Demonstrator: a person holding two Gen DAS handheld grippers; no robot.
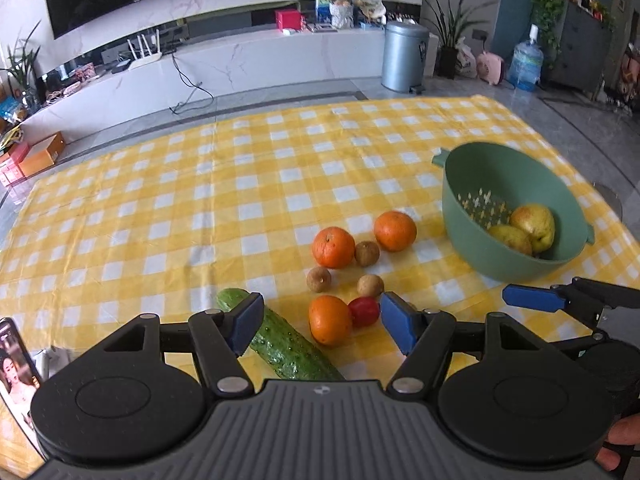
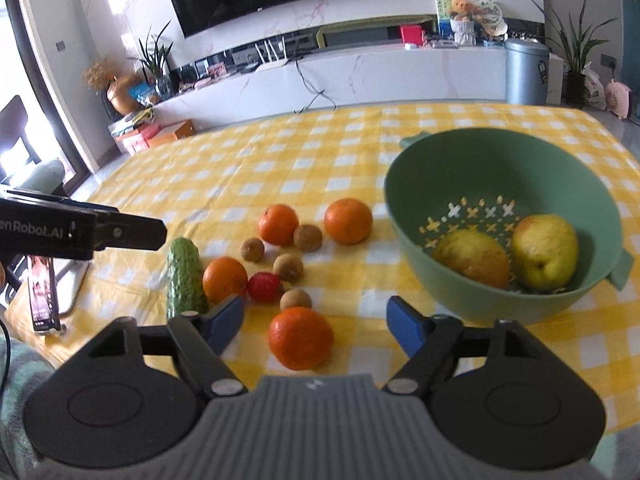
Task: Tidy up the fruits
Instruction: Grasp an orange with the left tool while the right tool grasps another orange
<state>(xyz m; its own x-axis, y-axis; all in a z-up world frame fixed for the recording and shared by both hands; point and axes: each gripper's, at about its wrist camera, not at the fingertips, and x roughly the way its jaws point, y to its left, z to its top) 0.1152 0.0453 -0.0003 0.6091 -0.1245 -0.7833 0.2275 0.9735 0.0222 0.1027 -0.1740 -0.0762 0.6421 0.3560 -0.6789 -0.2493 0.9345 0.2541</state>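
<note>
The green colander (image 2: 496, 168) stood on the checked cloth (image 2: 280, 152) and held two yellow pears (image 2: 545, 250), side by side on its slotted floor. Left of it lay four oranges (image 2: 301, 338), four small brown fruits (image 2: 308, 237), a red one (image 2: 265, 287) and a cucumber (image 2: 184, 276). The left gripper (image 1: 318, 326) and right gripper (image 2: 316, 326) both hung with jaws apart, gripping nothing.

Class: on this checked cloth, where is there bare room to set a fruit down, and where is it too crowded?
Free: the wide stretch of cloth behind and left of the cucumber, and the strip between the far orange and the green bowl. Crowded: the cluster of oranges, small brown fruits and the red fruit.
</note>
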